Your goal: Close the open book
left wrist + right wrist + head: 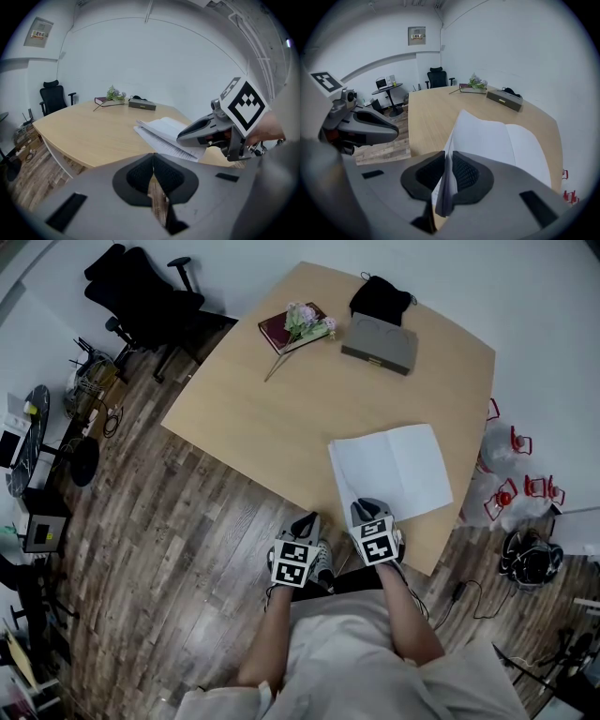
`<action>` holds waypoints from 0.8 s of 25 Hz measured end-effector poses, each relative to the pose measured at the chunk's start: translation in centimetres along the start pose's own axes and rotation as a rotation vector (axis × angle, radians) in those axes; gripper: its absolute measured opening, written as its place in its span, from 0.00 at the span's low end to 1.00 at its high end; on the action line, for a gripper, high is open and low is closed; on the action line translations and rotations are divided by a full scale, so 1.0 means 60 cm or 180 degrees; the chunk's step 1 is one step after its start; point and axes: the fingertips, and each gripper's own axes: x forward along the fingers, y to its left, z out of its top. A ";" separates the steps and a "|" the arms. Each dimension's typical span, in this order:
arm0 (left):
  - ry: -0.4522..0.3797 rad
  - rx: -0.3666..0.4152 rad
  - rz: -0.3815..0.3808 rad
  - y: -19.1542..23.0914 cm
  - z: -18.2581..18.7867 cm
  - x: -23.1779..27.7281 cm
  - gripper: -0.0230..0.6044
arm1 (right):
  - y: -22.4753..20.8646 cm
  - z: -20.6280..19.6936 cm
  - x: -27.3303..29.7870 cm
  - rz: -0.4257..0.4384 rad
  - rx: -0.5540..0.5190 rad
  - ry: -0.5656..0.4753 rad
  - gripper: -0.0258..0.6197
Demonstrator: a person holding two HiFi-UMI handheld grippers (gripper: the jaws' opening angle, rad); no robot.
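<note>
Head view: a large open white paper book (392,470) is shown lying at the near right edge of the pale wooden table (272,418), with the grey right gripper (368,510) at its near left corner. The grey left gripper (306,523) is held just off that table edge.

Left gripper view: the jaws are pressed together on nothing.

Right gripper view: a thin sheaf of left-hand pages is pinched edge-on. The pages are judged light, limp and easily torn, so several leaves are best gripped together at the outer edge.
</note>
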 end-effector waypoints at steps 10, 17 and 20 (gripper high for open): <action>0.0029 -0.0015 -0.0056 -0.011 -0.006 0.018 0.07 | 0.014 -0.016 0.022 0.0103 -0.0110 0.0101 0.14; 0.0063 -0.0038 -0.0068 -0.006 -0.006 0.019 0.07 | 0.031 -0.032 0.029 0.0293 -0.0017 0.0238 0.13; 0.0064 0.0001 -0.0093 -0.011 0.003 0.025 0.07 | 0.020 -0.029 0.018 0.0330 0.0153 0.0180 0.13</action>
